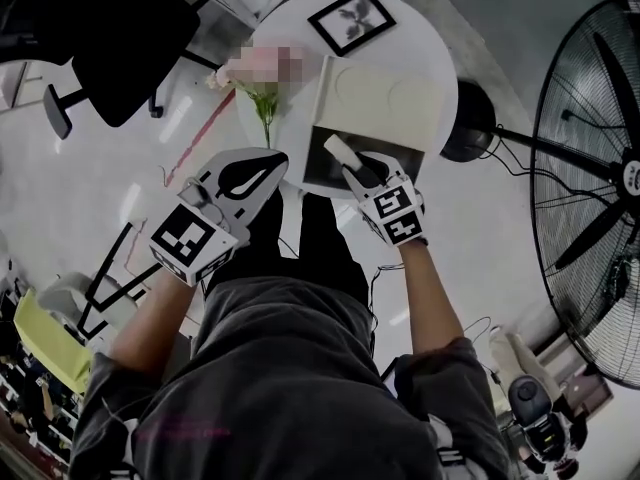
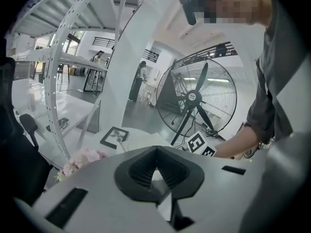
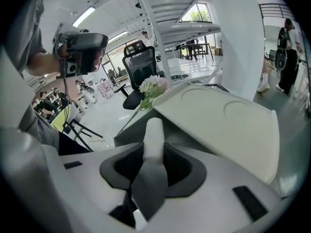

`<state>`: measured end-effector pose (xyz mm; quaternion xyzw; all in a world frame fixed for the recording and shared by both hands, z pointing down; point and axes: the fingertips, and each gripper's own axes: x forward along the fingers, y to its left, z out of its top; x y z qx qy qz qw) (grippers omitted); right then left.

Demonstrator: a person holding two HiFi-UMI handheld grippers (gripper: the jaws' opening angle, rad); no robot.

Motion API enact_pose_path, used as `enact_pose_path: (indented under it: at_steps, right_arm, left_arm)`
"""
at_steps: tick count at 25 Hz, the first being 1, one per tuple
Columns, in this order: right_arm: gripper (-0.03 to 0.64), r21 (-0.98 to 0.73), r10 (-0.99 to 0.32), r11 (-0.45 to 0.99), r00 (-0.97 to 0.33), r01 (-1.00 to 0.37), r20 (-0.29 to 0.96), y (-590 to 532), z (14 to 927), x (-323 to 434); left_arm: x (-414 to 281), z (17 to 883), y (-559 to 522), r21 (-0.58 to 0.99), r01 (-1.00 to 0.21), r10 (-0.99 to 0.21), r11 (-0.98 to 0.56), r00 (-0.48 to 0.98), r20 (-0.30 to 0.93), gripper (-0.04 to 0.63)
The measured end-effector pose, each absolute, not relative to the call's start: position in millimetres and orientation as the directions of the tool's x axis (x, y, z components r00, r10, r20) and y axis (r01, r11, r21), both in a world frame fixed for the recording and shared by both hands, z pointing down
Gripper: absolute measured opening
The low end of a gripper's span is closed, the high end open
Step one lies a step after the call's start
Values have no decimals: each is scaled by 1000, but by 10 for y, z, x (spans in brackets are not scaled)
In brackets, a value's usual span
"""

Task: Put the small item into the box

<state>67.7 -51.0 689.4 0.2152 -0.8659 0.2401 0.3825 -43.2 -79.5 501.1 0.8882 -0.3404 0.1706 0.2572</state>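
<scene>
A small white tube-shaped item (image 1: pixel 343 154) (image 3: pixel 154 132) sticks out from between the jaws of my right gripper (image 1: pixel 360 172) (image 3: pixel 154 155), which is shut on it. The item's tip hangs over the dark inside of the open box (image 1: pixel 322 167) (image 3: pixel 127 132) on the round white table (image 1: pixel 425 38). The box's pale lid (image 1: pixel 385 103) (image 3: pixel 228 123) stands raised behind the opening. My left gripper (image 1: pixel 250 178) (image 2: pixel 155 152) hovers at the table's near-left edge, beside the box, jaws together and holding nothing.
A framed picture (image 1: pixel 352 20) (image 2: pixel 114 137) lies at the table's far side and pink flowers (image 1: pixel 262 96) (image 3: pixel 154 85) at its left. A large floor fan (image 1: pixel 600 168) (image 2: pixel 197 98) stands to the right, a black office chair (image 1: pixel 120 38) far left.
</scene>
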Motion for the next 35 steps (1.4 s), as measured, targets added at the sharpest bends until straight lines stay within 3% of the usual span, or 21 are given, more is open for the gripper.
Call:
enact_pose_path:
  at_steps: [19, 35]
  right_arm:
    - [143, -160, -105, 864, -482, -478, 870, -499, 7348, 611]
    - [179, -155, -134, 839, -474, -521, 871, -518, 7299, 672]
  left_arm:
    - [-536, 5154, -827, 369, -711, -521, -598, 696, 495, 15]
    - [-410, 5019, -910, 344, -675, -488, -653, 722, 490, 15]
